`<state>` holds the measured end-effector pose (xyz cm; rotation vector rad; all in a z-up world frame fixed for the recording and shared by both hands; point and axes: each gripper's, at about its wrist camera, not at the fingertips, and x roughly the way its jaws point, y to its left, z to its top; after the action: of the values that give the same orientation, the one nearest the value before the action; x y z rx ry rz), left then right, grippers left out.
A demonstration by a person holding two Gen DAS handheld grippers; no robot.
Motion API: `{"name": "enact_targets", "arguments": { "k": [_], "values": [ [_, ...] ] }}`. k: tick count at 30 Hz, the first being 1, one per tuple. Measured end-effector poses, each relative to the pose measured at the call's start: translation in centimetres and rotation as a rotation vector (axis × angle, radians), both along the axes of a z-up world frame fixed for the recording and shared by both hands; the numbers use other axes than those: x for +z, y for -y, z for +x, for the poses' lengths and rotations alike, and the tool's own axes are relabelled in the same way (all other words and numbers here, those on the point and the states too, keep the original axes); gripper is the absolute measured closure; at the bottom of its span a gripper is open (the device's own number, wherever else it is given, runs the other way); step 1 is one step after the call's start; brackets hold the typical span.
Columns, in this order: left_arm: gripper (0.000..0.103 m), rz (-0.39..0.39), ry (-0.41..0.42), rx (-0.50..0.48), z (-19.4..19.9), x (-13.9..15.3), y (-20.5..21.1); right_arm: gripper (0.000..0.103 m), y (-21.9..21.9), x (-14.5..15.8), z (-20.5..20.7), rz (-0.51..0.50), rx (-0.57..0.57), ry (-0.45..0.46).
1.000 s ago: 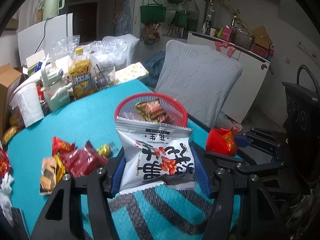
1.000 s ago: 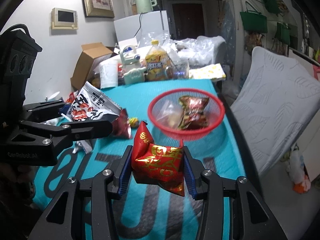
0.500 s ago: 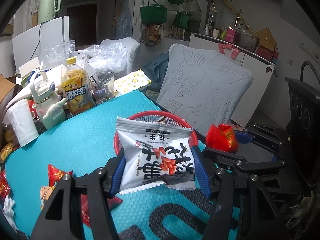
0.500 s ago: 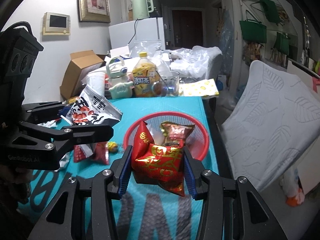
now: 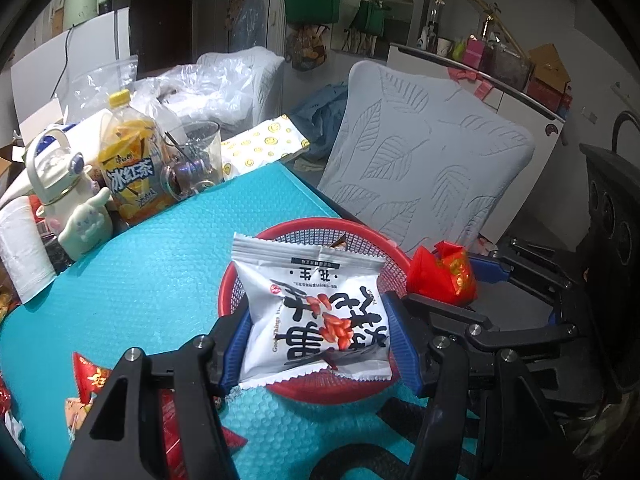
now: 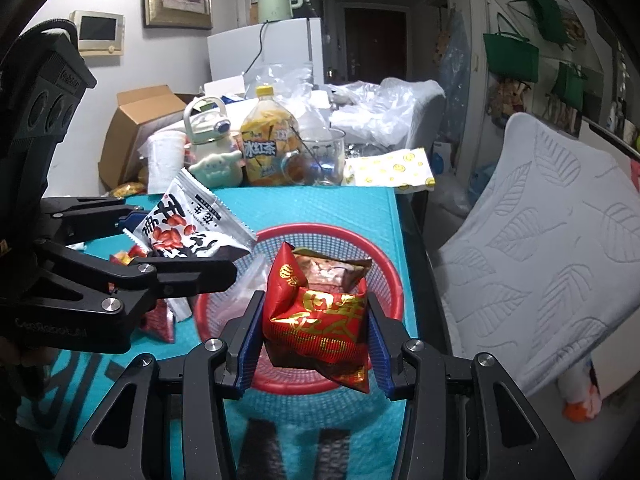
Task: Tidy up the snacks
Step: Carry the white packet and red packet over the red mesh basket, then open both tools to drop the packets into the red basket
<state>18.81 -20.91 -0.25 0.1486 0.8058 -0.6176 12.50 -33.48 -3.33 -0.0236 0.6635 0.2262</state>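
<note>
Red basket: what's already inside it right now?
The red basket holds a brownish snack packet and a clear wrapper. The red packet in the right gripper hides the rest of the floor.

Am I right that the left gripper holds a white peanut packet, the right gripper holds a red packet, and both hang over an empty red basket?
Not quite: the red basket is not empty. The right wrist view shows a brown snack packet and a clear wrapper already lying in it. The rest stands: the left gripper holds the white peanut packet and the right gripper holds the red packet over it.
</note>
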Motion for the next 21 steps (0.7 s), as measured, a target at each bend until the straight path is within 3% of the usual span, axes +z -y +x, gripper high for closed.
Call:
{"name": "enact_targets", "arguments": {
  "k": [21],
  "values": [
    [0.043,0.079,-0.095,0.001,3.9,-4.5,2.4,0.057,0.5,-3.8,3.3,-0.034,-0.001,-0.099]
  ]
}}
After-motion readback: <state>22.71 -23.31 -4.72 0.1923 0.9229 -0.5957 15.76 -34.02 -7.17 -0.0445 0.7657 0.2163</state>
